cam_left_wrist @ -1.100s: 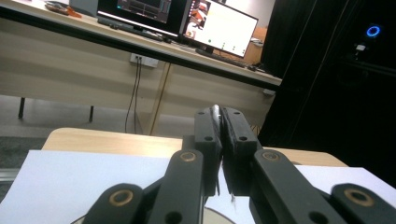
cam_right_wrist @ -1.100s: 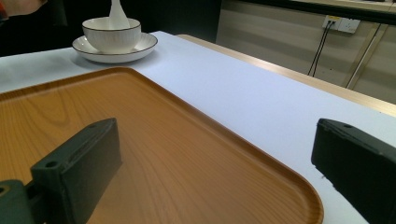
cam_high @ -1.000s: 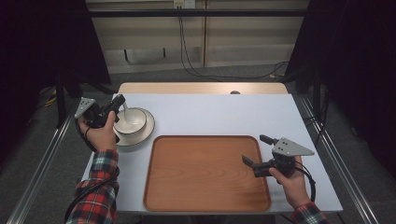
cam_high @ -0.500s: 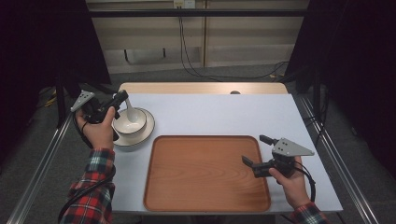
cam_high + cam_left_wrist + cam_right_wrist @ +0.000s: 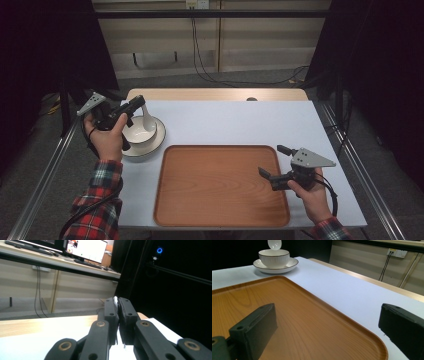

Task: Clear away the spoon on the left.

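L gripper (image 5: pixel 134 106) jaws clenched on white spoon (image 5: pixel 146 119) above bowl (image 5: pixel 141 131); lift straight, clear rim. R gripper (image 5: pixel 272 162) jaws released over tray (image 5: pixel 220 186).

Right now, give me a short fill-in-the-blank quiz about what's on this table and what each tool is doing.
1. The left tool is shut on a white ____.
2. The bowl sits on a white ____.
3. The right tool, its jaws wide apart, hovers over the wooden ____.
4. The spoon's scoop hangs just above the ____.

Missing words: spoon; plate; tray; bowl
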### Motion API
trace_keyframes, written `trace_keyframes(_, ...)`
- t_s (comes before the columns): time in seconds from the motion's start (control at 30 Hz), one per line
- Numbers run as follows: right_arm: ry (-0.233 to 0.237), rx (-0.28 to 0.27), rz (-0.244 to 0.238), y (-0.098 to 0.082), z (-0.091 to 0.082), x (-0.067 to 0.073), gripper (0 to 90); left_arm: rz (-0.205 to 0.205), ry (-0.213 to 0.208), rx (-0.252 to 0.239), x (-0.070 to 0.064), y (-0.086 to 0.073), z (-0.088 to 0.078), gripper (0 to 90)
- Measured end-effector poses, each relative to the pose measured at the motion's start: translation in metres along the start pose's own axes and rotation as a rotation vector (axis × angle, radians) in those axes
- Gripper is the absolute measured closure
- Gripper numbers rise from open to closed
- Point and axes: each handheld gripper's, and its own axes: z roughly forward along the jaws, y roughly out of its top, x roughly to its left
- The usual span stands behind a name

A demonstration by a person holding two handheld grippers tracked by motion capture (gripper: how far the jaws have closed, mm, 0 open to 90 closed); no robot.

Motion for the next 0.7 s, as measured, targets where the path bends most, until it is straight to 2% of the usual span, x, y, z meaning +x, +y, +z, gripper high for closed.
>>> trace_keyframes(0.2, 0.006, 0.004, 0.001, 0.000, 0.000, 0.000, 1.7, 0.014, -0.040, 0.018, -0.008, 0.002, 0.003, 85.8)
trace_keyframes(0.27, 0.008, 0.003, 0.000, 0.000, 0.000, 0.000, 1.7, 0.012, -0.070, 0.027, -0.011, 0.002, 0.004, 85.8)
trace_keyframes(0.33, 0.003, 0.005, -0.001, 0.000, 0.000, 0.000, 1.7, 0.020, -0.072, 0.040, -0.013, 0.003, 0.004, 85.8)
trace_keyframes(0.37, 0.003, 0.005, -0.001, 0.000, 0.000, 0.000, 1.7, 0.022, -0.089, 0.046, -0.016, 0.003, 0.006, 85.8)
trace_keyframes(0.43, 0.003, 0.003, -0.001, 0.000, 0.000, 0.000, 1.7, 0.010, -0.094, 0.040, -0.018, 0.003, 0.007, 85.8)
trace_keyframes(0.5, 0.010, 0.003, -0.001, 0.000, 0.000, 0.000, 1.7, 0.005, -0.118, 0.043, -0.022, 0.002, 0.009, 85.8)
trace_keyframes(0.63, 0.006, 0.003, -0.001, 0.000, 0.000, 0.000, 1.7, 0.020, -0.144, 0.065, -0.026, 0.002, 0.011, 85.8)
trace_keyframes(0.7, 0.009, 0.002, -0.003, 0.000, 0.001, 0.000, 1.7, 0.014, -0.153, 0.063, -0.028, 0.000, 0.011, 85.8)
